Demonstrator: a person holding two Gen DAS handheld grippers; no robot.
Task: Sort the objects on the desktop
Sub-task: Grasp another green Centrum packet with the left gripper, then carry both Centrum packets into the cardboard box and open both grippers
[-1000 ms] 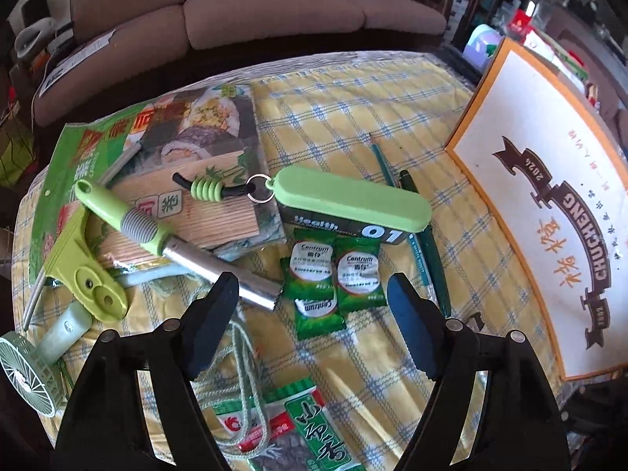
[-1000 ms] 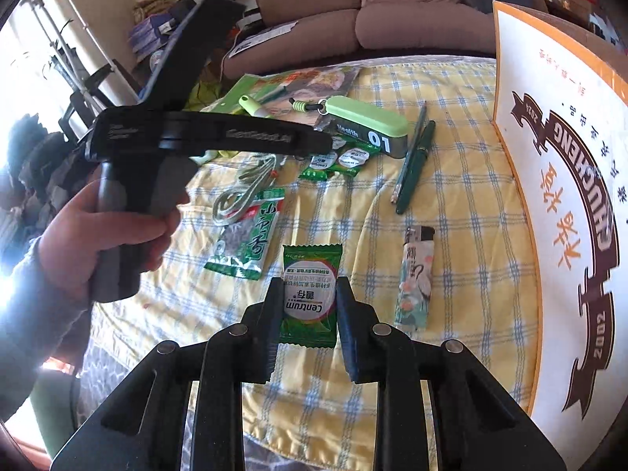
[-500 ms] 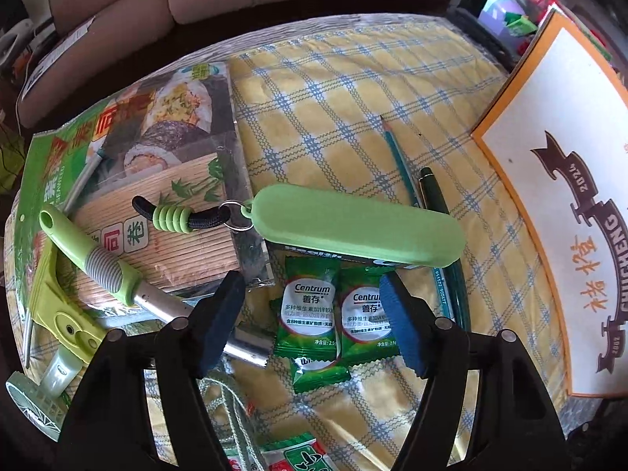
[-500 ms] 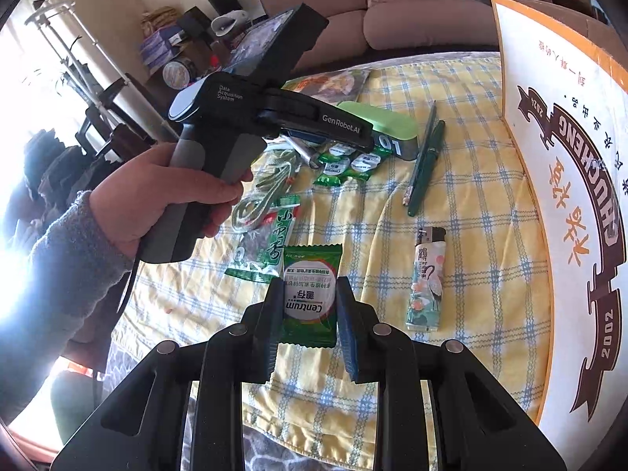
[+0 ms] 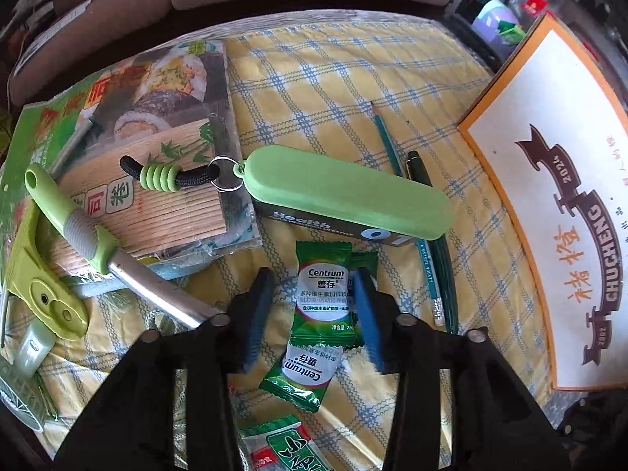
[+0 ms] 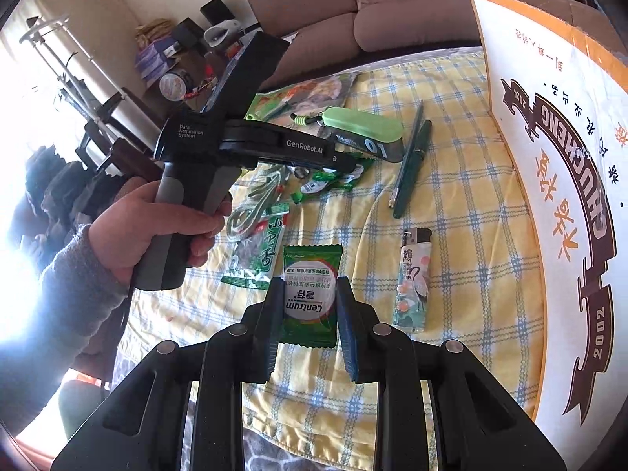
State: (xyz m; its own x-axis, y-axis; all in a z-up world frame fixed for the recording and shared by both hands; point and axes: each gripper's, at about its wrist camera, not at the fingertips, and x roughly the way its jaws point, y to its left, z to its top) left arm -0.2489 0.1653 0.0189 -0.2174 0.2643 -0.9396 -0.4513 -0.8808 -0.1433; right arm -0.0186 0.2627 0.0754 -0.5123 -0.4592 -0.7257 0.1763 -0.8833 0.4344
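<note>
My left gripper stands low over a pile of green Centrum sachets, its fingers on either side of the top sachet with a gap on the left side. A second sachet lies below it. My right gripper is shut on another green Centrum sachet and holds it above the yellow checked cloth. The left gripper also shows in the right wrist view, held by a hand over the pile.
A green case, a pencil and a dark pen lie beyond the pile. A sushi-mat pack, a green-handled tool, a snack packet, a lighter and a large printed box are around.
My left gripper has moved down and forward onto the sachet pile and its fingers have narrowed around the top sachet. My right gripper still holds its sachet in place.
</note>
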